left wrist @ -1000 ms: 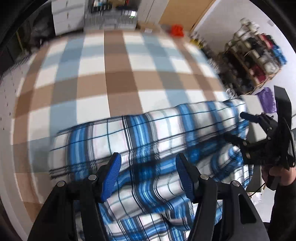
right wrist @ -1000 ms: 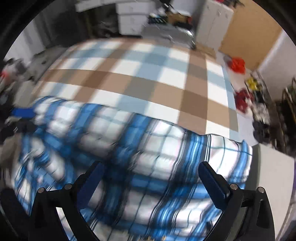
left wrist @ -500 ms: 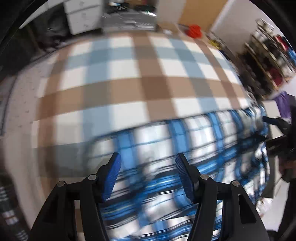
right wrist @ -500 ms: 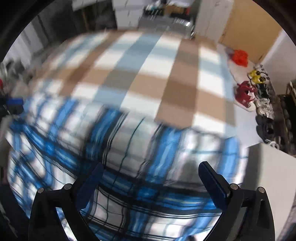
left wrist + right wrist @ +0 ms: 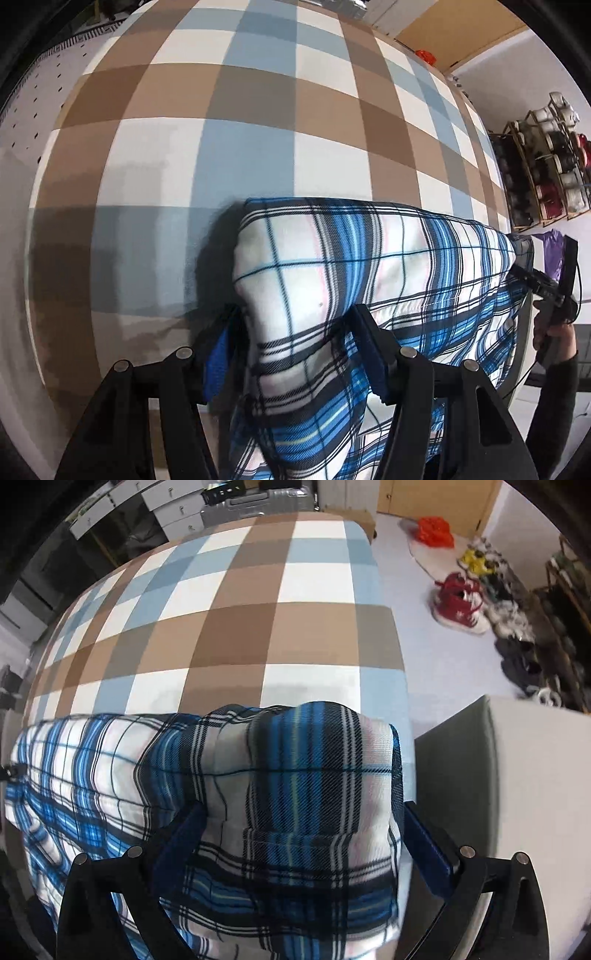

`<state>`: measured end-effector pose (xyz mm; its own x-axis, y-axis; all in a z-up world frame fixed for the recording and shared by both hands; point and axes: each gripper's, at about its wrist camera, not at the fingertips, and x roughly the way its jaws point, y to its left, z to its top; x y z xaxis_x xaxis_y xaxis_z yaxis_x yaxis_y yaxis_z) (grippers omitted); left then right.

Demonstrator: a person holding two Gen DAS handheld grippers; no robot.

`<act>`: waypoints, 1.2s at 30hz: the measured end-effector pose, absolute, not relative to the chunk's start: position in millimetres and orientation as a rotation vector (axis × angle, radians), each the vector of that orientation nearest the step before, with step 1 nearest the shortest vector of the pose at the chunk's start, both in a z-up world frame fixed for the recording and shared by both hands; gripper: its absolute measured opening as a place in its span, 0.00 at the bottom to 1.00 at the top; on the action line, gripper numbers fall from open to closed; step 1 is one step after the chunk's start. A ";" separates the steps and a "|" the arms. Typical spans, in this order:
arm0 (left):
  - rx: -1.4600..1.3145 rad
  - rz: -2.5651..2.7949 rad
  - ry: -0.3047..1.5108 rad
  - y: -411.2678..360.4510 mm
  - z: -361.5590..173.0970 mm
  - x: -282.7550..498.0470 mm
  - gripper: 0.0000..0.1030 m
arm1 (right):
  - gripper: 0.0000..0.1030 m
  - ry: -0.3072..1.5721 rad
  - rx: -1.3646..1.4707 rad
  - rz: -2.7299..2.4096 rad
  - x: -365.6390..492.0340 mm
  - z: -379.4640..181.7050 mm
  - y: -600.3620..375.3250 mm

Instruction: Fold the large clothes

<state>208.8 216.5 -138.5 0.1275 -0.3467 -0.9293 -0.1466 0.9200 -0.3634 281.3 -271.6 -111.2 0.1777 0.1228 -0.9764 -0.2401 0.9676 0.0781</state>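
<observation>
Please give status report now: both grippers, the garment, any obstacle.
Left gripper and right gripper each shut on blue-and-white plaid garment. Garment over brown-blue-white checked bed cover. No obstacle seen.

The blue, white and black plaid woven cloth garment (image 5: 388, 273) is showing a matt twill weave. The brown, blue and white checked bedcover (image 5: 258, 110) is appearing smooth, matt fabric.

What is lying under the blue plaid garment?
The blue plaid garment lies on the brown, blue and white checked cover. The part of that cover directly beneath it is hidden.
</observation>
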 end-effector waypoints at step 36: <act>-0.254 0.116 1.279 247.3 -114.9 287.4 0.35 | 0.81 1.120 -0.219 0.229 392.7 -92.8 -181.8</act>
